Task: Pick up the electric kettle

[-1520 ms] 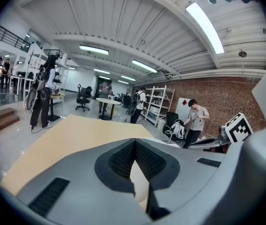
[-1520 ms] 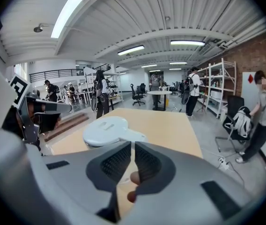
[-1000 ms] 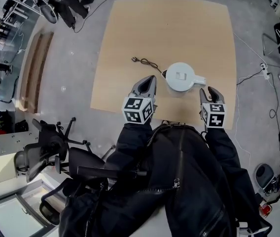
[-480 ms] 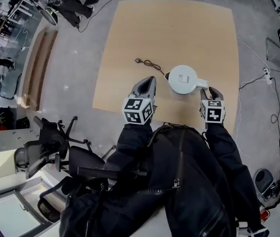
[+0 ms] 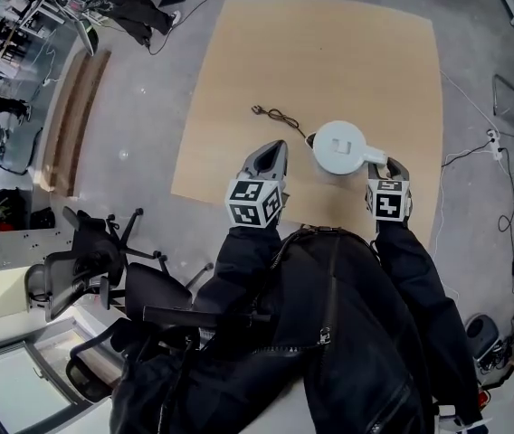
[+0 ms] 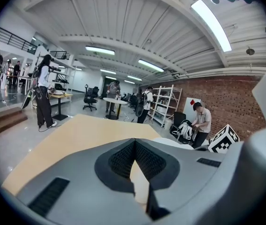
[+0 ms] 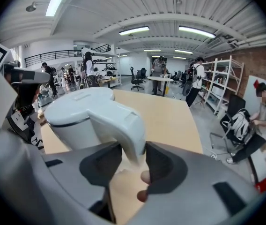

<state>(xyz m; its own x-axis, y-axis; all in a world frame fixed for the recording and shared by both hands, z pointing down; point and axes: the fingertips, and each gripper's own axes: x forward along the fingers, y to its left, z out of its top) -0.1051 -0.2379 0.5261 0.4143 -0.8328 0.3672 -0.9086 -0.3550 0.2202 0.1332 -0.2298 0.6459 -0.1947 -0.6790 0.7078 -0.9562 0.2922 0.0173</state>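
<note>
The white electric kettle stands near the front of the wooden table, its handle pointing right towards me. My right gripper is at that handle. In the right gripper view the handle runs down between the jaws of the right gripper, with a gap on the left side, so the gripper is open. The kettle body rises just beyond. My left gripper hovers left of the kettle, apart from it; in its own view the left gripper is shut on nothing.
A black power cord lies on the table behind and left of the kettle. Black office chairs stand on the floor at my left. Cables trail over the floor right of the table. People stand far off by shelves.
My right gripper has moved forward and down to the kettle's handle, which now sits between its jaws. The left gripper has stayed in place.
</note>
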